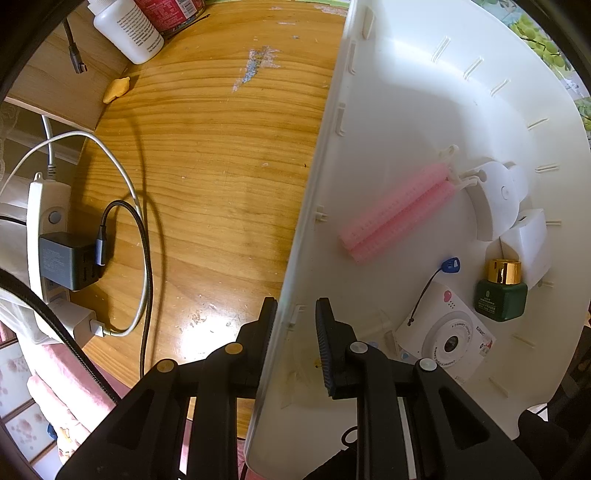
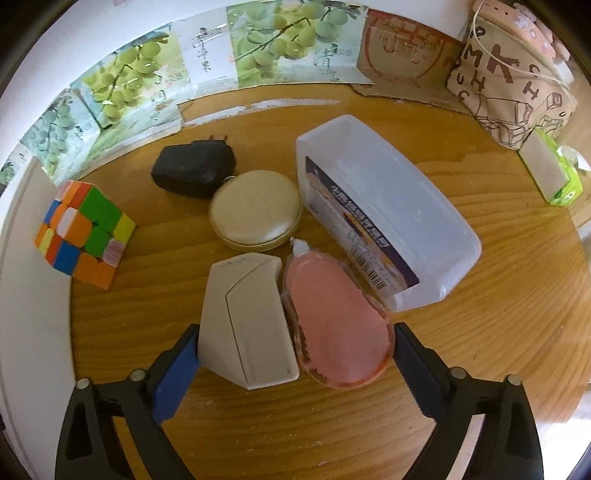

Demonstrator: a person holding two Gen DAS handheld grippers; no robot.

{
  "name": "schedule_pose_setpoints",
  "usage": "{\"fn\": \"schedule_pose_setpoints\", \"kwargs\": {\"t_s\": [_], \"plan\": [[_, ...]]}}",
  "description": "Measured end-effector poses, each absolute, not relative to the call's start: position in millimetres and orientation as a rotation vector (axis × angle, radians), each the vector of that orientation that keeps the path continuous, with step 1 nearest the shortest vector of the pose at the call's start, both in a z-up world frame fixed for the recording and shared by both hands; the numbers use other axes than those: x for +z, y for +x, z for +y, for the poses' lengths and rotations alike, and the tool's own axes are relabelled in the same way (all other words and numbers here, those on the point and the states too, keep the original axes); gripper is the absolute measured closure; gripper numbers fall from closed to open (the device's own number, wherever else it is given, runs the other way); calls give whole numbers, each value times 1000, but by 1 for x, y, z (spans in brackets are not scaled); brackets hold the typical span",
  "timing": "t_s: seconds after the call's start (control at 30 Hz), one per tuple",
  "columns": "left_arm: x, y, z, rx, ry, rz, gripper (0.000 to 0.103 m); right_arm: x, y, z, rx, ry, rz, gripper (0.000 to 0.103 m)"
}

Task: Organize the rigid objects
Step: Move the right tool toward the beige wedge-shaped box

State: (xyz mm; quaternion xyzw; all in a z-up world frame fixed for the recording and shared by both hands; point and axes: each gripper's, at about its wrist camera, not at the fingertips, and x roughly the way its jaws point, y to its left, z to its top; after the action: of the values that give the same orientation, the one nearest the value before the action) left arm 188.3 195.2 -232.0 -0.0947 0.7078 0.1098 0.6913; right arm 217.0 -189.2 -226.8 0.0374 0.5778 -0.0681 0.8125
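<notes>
In the left wrist view my left gripper (image 1: 295, 325) is shut on the side wall of a white plastic bin (image 1: 406, 122), with one finger outside and one inside. In the bin lie pink rollers (image 1: 395, 214), a green bottle with a gold cap (image 1: 501, 291), a toy camera (image 1: 448, 341) and white items (image 1: 495, 199). In the right wrist view my right gripper (image 2: 295, 358) is open, with its fingers on either side of a white box (image 2: 247, 325) and a pink pouch (image 2: 336, 321) lying side by side on the table.
Beyond the right gripper lie a clear plastic box (image 2: 384, 206), a round cream case (image 2: 255, 210), a black plug adapter (image 2: 194, 168) and a colour cube (image 2: 83, 232). Left of the bin are a power strip (image 1: 48, 240) with cables and a white bottle (image 1: 127, 29).
</notes>
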Motion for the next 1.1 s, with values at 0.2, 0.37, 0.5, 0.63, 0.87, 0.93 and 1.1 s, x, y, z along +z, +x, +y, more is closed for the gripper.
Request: {"fn": "schedule_pose_setpoints", "kwargs": {"t_s": [0.2, 0.37, 0.5, 0.63, 0.87, 0.93, 1.1], "plan": [[-231, 187, 196, 240, -214, 1578, 81, -226, 212, -183, -137, 82, 1257, 6], [-228, 185, 197, 228, -211, 1571, 81, -221, 204, -178, -106, 121, 1256, 6], [-225, 183, 196, 216, -206, 1565, 81, -218, 195, -173, -89, 139, 1251, 7], [-223, 181, 195, 203, -198, 1559, 81, -215, 183, -166, -45, 181, 1253, 30], [-218, 177, 193, 179, -187, 1544, 81, -216, 163, -154, -26, 171, 1245, 57], [-217, 175, 194, 174, -186, 1542, 81, -215, 158, -156, -16, 196, 1240, 70], [-215, 173, 192, 164, -172, 1537, 81, -215, 152, -155, 7, 202, 1232, 72]]}}
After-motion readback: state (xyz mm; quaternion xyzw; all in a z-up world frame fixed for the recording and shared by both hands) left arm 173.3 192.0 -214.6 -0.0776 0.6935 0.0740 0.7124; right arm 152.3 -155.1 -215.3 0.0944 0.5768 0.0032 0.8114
